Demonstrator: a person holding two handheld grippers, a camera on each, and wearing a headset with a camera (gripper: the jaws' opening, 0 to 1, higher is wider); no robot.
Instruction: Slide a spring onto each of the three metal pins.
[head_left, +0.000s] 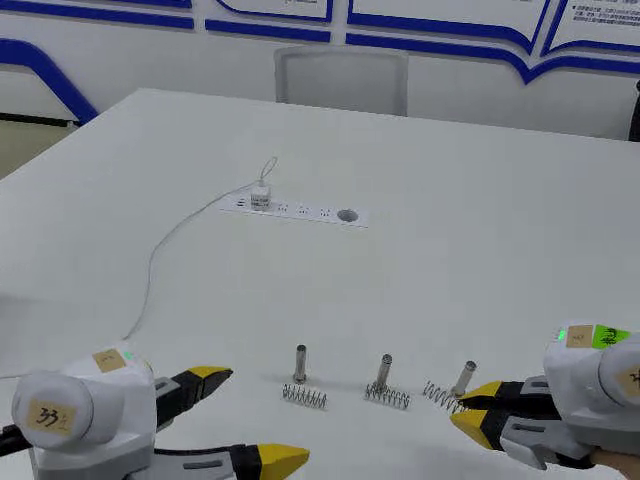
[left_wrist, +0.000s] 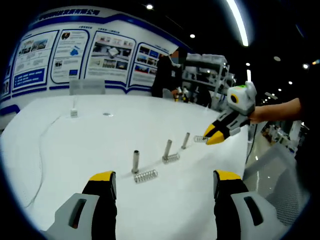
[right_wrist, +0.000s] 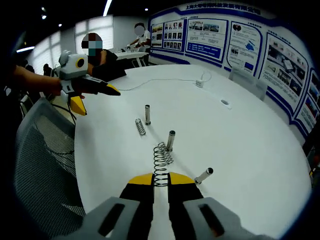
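Right gripper (right_wrist: 155, 181) clamps the spring (right_wrist: 160, 162) by its end, left gripper (left_wrist: 162, 182) gapes idle; lift, then square the coil bore to the leaning pin (right_wrist: 204, 175) at 3 o'clock.

You work at a broad white worktop (head_left: 480, 200) with a matte surface. A white power strip (head_left: 300, 211) lies near its middle, a small plug (head_left: 260, 198) sits in it, and a thin white cable (head_left: 160, 250) trails off toward your left. Across from you a grey chair (head_left: 342, 78) stands at the far edge. The wall (head_left: 150, 55) behind it is white with blue bands and carries blue-framed display boards (right_wrist: 210, 35). Overhead, a long strip light (left_wrist: 237, 22) and small round spotlights (left_wrist: 148, 6) glow on a dark ceiling. A grey mesh chair (right_wrist: 40, 160) stands beside the worktop's edge.
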